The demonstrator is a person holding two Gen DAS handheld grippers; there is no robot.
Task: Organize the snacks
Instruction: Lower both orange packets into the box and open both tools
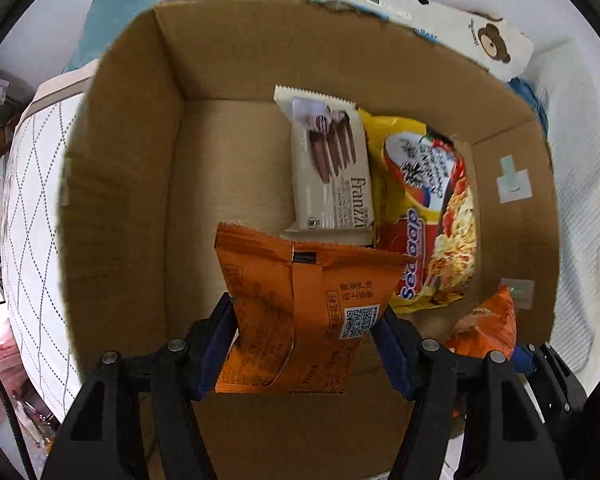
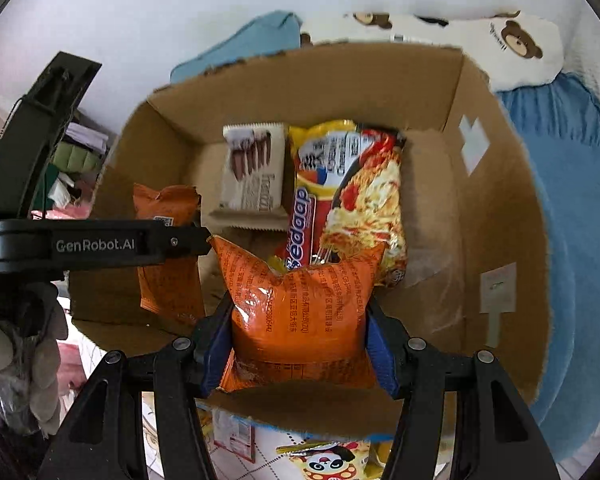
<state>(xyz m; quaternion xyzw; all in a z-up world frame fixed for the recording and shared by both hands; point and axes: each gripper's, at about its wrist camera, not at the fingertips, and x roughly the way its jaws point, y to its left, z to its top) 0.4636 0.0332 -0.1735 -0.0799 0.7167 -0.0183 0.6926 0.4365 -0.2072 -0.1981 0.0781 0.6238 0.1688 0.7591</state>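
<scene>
An open cardboard box (image 1: 120,168) (image 2: 496,216) holds a white Franzzi wafer pack (image 1: 332,168) (image 2: 254,172) and a yellow Sedaap noodle pack (image 1: 428,216) (image 2: 356,196), lying side by side on its floor. My left gripper (image 1: 306,336) is shut on an orange snack bag (image 1: 300,312), hanging above the box's near side. My right gripper (image 2: 298,336) is shut on a second orange snack bag (image 2: 300,312) over the box's near edge. In the right wrist view the left gripper's arm (image 2: 100,244) and its orange bag (image 2: 168,248) show at the left.
The box sits on a bed with a white quilted cover (image 1: 32,216). A blue cloth (image 2: 572,208) and a bear-print pillow (image 2: 512,44) lie beyond and right of it. More snack packs (image 2: 324,460) lie on the cover below the box's near wall. A gloved hand (image 2: 20,344) shows at left.
</scene>
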